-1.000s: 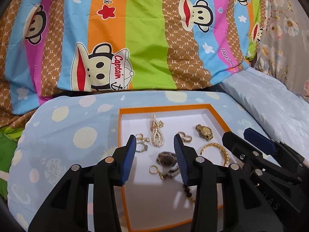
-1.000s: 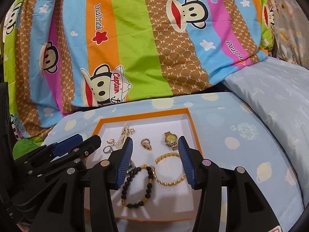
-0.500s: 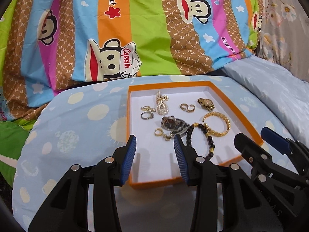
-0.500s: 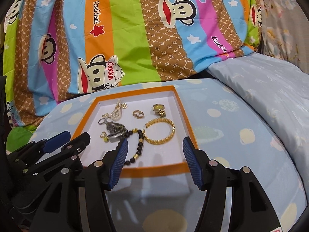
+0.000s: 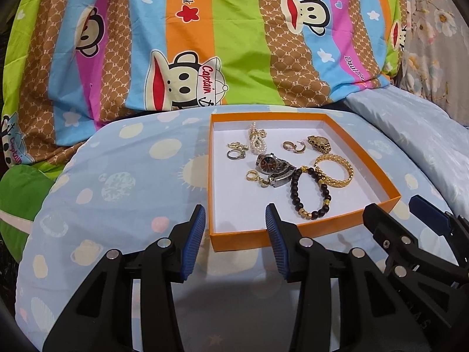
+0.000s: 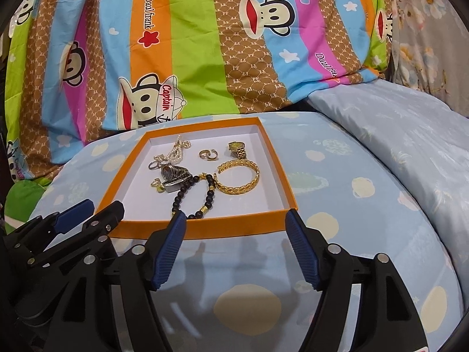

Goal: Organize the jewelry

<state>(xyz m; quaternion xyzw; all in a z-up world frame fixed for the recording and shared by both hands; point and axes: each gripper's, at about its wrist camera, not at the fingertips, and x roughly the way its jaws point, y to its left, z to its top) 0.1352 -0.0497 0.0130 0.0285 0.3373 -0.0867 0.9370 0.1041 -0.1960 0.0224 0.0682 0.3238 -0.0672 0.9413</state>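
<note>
1. Left gripper (image 5: 234, 226): jaws released and holding nothing, hovering just short of the near left corner of the box.
2. Right gripper (image 6: 236, 228): jaws released wide, also holding nothing, at the near wall of the box toward its right corner.
3. Orange box (image 5: 363, 149) with a white floor, resting on a pale blue cushion (image 5: 123, 176) printed with suns and planets.
4. Inside the box: black bead bracelet (image 5: 310, 193) nearest the grippers, touching a gold chain bracelet (image 5: 337, 170) on its right.
5. Silver watch (image 5: 272, 165) lying in the middle, just beside the beads.
6. Gold watch (image 5: 319, 143) near the far right corner.
7. Pearl piece (image 5: 256, 140) toward the far wall, with small rings (image 5: 236, 149) at its left.
8. Striped monkey-print blanket (image 5: 234, 44) behind the cushion.
</note>
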